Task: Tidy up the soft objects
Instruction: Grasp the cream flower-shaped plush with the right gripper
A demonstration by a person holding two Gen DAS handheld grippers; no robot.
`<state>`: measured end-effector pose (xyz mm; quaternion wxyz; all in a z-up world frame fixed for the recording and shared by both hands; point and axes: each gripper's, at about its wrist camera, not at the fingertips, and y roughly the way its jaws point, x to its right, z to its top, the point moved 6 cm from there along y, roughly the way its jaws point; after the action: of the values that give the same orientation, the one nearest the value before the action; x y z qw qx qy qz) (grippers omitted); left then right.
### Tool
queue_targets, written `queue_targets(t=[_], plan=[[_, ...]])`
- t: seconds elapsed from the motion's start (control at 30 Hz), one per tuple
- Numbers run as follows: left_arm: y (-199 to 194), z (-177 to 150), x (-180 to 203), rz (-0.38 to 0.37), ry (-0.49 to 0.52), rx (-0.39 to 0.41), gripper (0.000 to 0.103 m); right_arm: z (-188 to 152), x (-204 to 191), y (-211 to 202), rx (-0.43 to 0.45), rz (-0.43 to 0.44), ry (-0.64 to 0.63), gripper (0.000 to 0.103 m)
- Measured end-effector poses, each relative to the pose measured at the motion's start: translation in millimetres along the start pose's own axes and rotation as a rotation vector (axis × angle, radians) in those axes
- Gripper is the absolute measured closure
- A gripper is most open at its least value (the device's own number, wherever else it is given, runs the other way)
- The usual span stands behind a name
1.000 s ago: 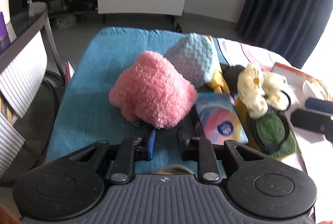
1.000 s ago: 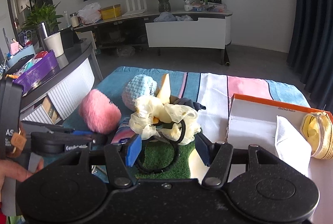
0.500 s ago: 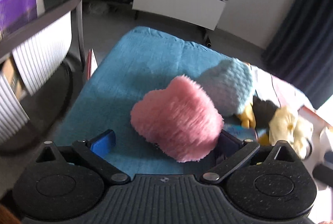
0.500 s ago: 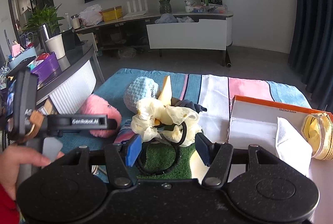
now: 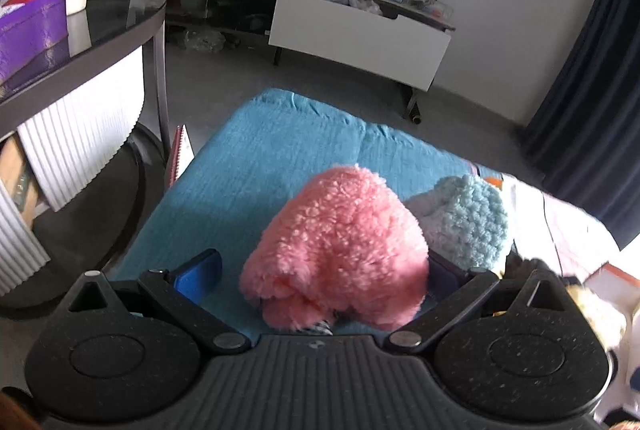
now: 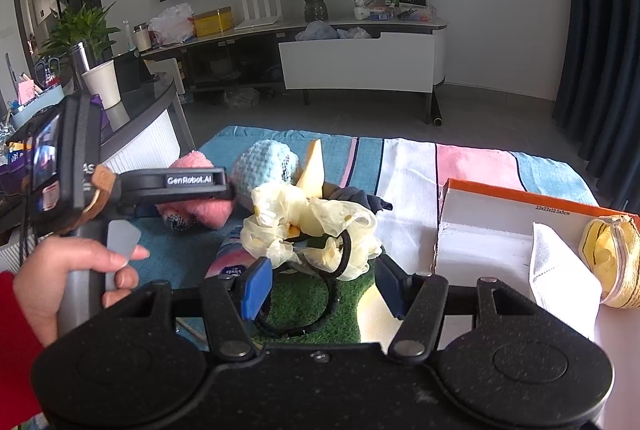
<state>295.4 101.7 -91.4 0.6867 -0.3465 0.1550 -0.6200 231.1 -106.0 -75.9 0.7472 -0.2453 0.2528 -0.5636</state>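
Straddling the fluffy pink plush pouch (image 5: 336, 250) on the teal towel (image 5: 256, 170), our left gripper (image 5: 320, 272) stands wide apart; we centre, then close slowly. Our right gripper (image 6: 324, 284) hangs part-open, empty, over the cream chiffon scrunchie (image 6: 308, 226). We read "GenRobot.AI" on the left gripper, "33x23x12.5x5cm" on the orange-edged cardboard box (image 6: 520, 198).

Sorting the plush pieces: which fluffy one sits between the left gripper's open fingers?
The pink fluffy plush, not the light-blue knitted plush beside it, outside the left gripper.

The left gripper (image 5: 320, 272) stands wide open around the pink plush (image 5: 340, 250) on the blue cloth (image 5: 260, 166); a light-blue plush (image 5: 468, 220) touches it at two o'clock.
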Motion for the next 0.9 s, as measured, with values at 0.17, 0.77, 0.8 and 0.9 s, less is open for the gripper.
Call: queue_targets(t=[0.17, 0.77, 0.8, 0.9], plan=[[0, 2, 6, -0.054, 0.005, 0.012, 0.045, -1, 4, 3, -0.002, -0.005, 0.006, 0.033], [-78, -20, 15, -0.04, 0.131, 0.069, 0.051, 9, -34, 23, 0.033, 0.073, -0.131, 0.023], [-80, -21, 13, -0.033, 0.128, 0.066, 0.051, 9, -39, 28, 0.029, 0.061, -0.162, 0.023], [-82, -24, 9, -0.022, 0.115, 0.055, 0.051, 7, -49, 42, 0.011, 0.024, -0.231, 0.027]])
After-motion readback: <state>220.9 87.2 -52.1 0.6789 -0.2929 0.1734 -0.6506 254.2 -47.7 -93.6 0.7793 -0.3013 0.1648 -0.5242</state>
